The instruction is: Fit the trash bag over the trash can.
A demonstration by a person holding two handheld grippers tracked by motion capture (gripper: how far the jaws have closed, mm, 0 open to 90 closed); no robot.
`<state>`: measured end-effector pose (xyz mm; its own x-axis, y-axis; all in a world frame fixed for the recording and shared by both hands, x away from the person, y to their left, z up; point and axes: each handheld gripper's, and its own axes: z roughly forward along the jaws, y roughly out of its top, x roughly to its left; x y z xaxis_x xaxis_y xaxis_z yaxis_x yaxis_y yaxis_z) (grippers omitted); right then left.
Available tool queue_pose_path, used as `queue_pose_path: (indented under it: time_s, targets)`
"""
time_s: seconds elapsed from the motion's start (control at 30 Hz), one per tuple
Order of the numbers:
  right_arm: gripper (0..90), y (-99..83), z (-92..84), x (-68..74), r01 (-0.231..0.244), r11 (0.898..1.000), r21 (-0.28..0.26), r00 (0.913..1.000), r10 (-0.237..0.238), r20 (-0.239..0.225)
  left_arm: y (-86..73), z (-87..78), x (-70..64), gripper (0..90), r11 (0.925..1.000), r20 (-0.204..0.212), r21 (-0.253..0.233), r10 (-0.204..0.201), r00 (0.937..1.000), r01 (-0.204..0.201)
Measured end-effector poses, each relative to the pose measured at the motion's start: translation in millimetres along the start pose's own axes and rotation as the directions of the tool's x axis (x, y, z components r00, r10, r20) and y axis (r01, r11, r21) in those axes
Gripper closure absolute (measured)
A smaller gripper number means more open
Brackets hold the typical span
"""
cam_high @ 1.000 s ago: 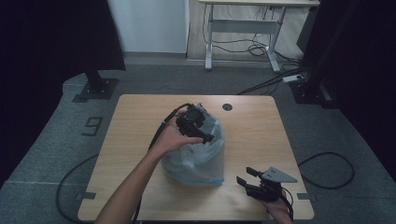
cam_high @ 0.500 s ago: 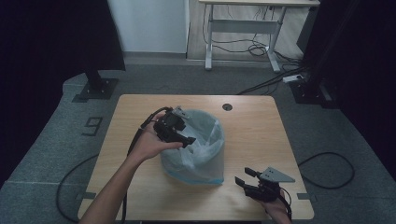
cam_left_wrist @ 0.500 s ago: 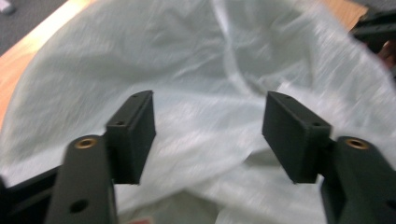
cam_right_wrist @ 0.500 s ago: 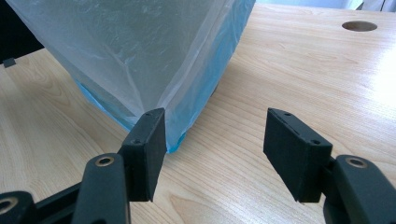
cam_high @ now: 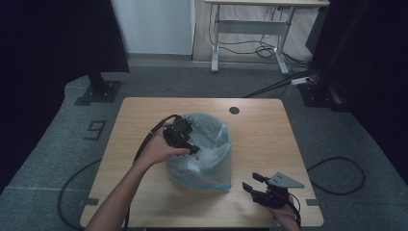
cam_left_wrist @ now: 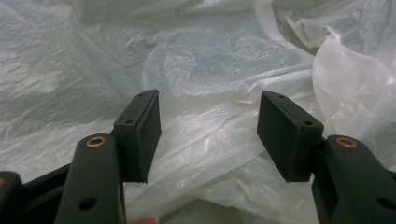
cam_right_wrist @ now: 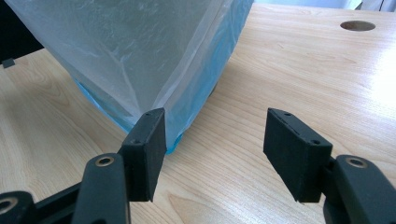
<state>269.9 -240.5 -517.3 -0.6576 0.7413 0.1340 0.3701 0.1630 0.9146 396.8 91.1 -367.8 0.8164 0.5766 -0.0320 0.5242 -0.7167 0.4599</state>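
A translucent whitish plastic bag lining a blue bin (cam_high: pixel 202 154) stands near the middle of the pale wooden counter (cam_high: pixel 260 130), its mouth gaping upward. The left tongs (cam_high: pixel 195 149) hang at the near-left rim of that mouth, tips angled down into the opening. In the left gripper view the tongs (cam_left_wrist: pixel 208 135) have just been closing a little, yet both pads stand well apart with crumpled film behind them and nothing pinched: they are released. The right tongs (cam_high: pixel 253 182) rest low over the counter's near right corner, just beside the bag's lower corner; in the right gripper view they (cam_right_wrist: pixel 215 149) are likewise spread, gripping nothing, one pad close to the blue edge.

The step in hand looks like catching the liner's rim to open or fold it. To do it well, the left tongs should settle so that a single fold of film passes between the pads before they close, then clamp fully, since thin film slips easily. Pulling should be slow and outward. The right tongs could steady the base, lest the light bin tip.
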Motion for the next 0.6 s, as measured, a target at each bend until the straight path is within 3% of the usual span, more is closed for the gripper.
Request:
queue_pose_path:
  time_s: [0.13, 0.3, 0.43, 0.6]
  targets:
    - [38.4, -0.2, -0.7, -0.4, -0.003, 1.0, -0.001, 1.0, 0.003, 0.001, -1.2, -2.3, -0.2, 37.5, 1.0, 0.002, -0.003, -0.004, 1.0, 0.004]
    - [38.4, 0.1, -2.4, -1.5, -0.004, 1.0, -0.005, 1.0, 0.004, 0.004, -9.1, -24.0, -5.4, 36.9, 0.9955, -0.004, -0.095, 0.001, 1.0, -0.001]
    - [38.4, -0.3, -1.1, -2.3, -0.006, 1.0, 0.01, 0.9997, 0.006, 0.022, -14.9, -36.2, -14.3, 36.8, 0.9898, -0.015, -0.141, 0.016, 0.9998, -0.018]
    - [38.5, -0.8, 0.9, -0.2, -0.003, 1.0, 0.016, 0.9998, 0.002, 0.018, -17.2, -42.5, -25.8, 36.7, 0.9822, -0.001, -0.184, 0.037, 0.9993, -0.037]
